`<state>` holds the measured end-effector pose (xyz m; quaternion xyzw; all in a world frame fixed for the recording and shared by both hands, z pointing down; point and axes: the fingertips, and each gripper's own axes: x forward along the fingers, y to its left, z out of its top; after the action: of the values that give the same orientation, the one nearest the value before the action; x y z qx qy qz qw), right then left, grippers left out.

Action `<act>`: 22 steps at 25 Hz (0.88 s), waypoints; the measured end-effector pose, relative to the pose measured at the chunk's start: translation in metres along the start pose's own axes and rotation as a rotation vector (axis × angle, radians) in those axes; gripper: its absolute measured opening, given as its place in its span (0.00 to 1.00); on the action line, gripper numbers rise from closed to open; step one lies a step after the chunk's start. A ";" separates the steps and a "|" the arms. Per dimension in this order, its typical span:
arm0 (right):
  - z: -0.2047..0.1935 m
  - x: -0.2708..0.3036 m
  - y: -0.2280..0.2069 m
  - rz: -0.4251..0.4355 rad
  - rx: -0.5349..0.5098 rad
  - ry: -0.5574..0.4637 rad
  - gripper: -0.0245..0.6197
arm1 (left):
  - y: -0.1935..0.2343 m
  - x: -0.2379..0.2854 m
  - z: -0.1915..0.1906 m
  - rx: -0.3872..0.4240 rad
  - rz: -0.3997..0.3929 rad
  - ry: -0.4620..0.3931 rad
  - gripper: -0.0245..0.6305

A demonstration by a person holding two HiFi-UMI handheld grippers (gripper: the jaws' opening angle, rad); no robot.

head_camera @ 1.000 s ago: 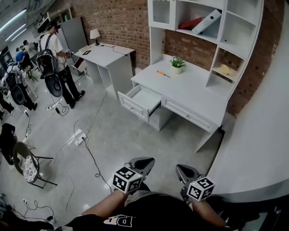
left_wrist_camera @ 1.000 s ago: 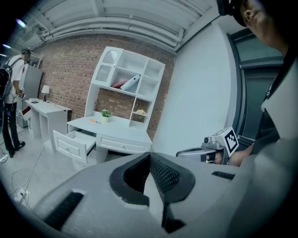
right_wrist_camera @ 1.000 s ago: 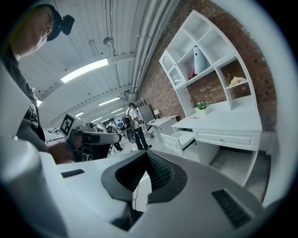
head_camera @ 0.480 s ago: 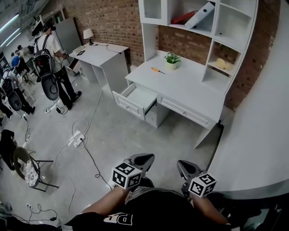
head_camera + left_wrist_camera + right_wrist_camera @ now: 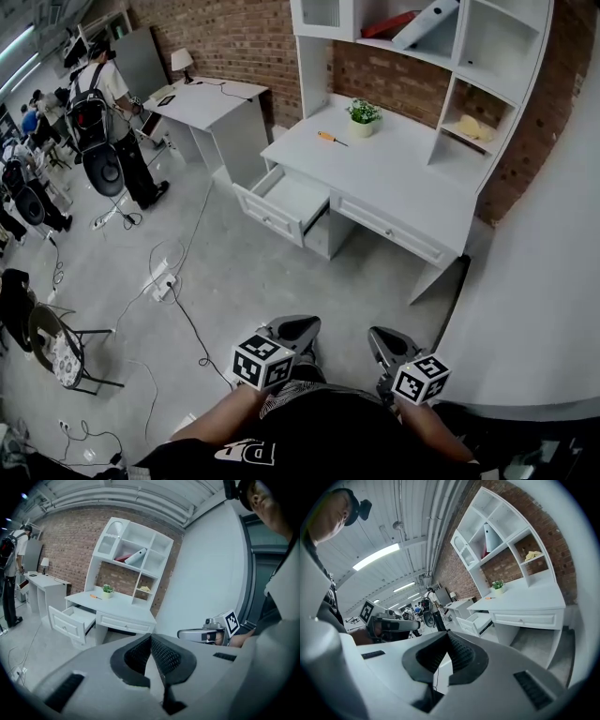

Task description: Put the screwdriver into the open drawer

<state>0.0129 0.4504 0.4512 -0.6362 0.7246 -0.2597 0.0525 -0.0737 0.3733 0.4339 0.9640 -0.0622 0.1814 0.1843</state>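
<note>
Screwdriver, one; open drawer, one.

Ahead of me a small green plant in a white pot stands below a leaning white binder; black cables trail across the grey floor.

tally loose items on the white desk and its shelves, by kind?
screwdriver: 1
potted plant: 1
white binder: 1
red folder: 1
yellow object, kind unclear: 1
Total: 5
</note>
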 end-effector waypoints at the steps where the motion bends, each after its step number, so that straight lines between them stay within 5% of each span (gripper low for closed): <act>1: 0.001 0.005 -0.003 -0.002 0.002 0.005 0.05 | 0.006 0.003 0.001 -0.005 0.002 0.002 0.07; 22: 0.094 0.217 -0.095 -0.038 -0.006 0.119 0.05 | 0.228 0.088 0.109 -0.027 0.022 0.003 0.07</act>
<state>0.0962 0.2098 0.4678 -0.6334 0.7150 -0.2958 0.0027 0.0011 0.1165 0.4481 0.9604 -0.0748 0.1840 0.1951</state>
